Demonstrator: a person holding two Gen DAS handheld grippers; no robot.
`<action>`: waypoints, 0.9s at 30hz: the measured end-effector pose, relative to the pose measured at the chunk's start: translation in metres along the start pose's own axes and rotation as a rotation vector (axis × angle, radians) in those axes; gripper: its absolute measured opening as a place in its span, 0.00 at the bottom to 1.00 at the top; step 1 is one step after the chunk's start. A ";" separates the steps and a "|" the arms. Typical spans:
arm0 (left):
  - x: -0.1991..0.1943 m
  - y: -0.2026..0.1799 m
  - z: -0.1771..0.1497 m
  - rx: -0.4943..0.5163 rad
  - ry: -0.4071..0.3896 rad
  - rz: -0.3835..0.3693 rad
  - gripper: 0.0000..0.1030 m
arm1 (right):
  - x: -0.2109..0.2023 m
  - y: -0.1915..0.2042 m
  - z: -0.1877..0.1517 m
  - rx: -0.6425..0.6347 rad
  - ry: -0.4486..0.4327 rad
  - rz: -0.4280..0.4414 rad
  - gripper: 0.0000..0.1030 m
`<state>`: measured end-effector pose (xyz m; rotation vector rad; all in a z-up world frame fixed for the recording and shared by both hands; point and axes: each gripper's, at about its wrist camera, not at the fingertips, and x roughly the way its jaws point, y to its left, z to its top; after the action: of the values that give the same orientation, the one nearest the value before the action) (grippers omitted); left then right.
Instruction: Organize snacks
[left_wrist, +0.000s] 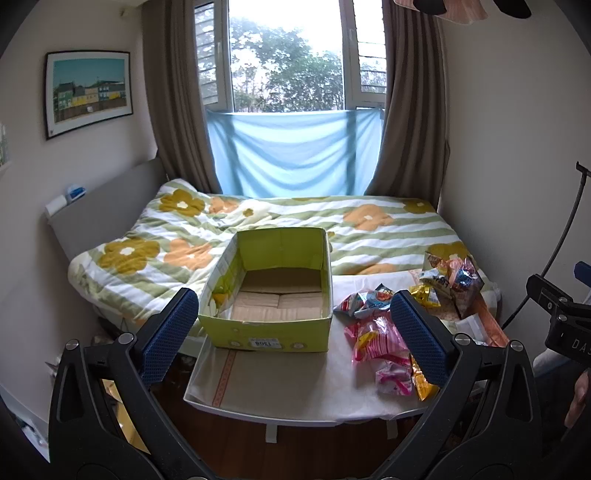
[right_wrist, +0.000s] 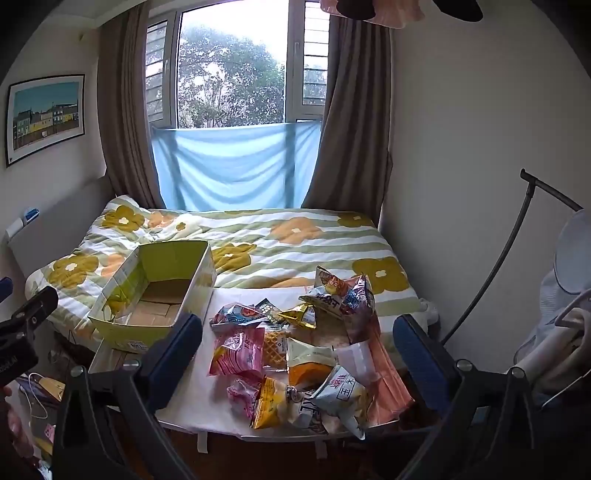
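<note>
In the left wrist view, the left gripper (left_wrist: 295, 326) has its jaws spread wide, holding nothing and touching nothing; its blue pads frame the green box (left_wrist: 271, 291), which stands open at frame centre on the white counter (left_wrist: 280, 384). Right of the box lies the snack pile (left_wrist: 388, 332), partly hidden behind the right pad. In the right wrist view, the right gripper (right_wrist: 297, 356) is likewise spread wide and empty above the snacks, which fill the lower centre. Most packet labels are too crumpled to read. The counter's near edge is cut off by the gripper frame. The flowered bed (right_wrist: 295, 240) lies behind.
</note>
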<state>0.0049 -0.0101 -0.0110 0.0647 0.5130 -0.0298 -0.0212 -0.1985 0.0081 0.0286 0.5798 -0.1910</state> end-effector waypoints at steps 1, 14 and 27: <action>0.000 -0.001 0.000 0.000 0.003 -0.003 1.00 | 0.000 -0.001 0.000 0.002 0.002 0.001 1.00; -0.002 0.001 -0.001 0.002 0.010 -0.008 1.00 | 0.005 -0.006 -0.004 0.012 0.019 0.012 1.00; -0.001 0.001 0.000 0.004 0.011 -0.014 1.00 | 0.006 -0.007 -0.003 0.012 0.020 0.012 1.00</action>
<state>0.0039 -0.0096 -0.0100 0.0651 0.5239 -0.0445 -0.0194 -0.2059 0.0025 0.0458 0.5987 -0.1828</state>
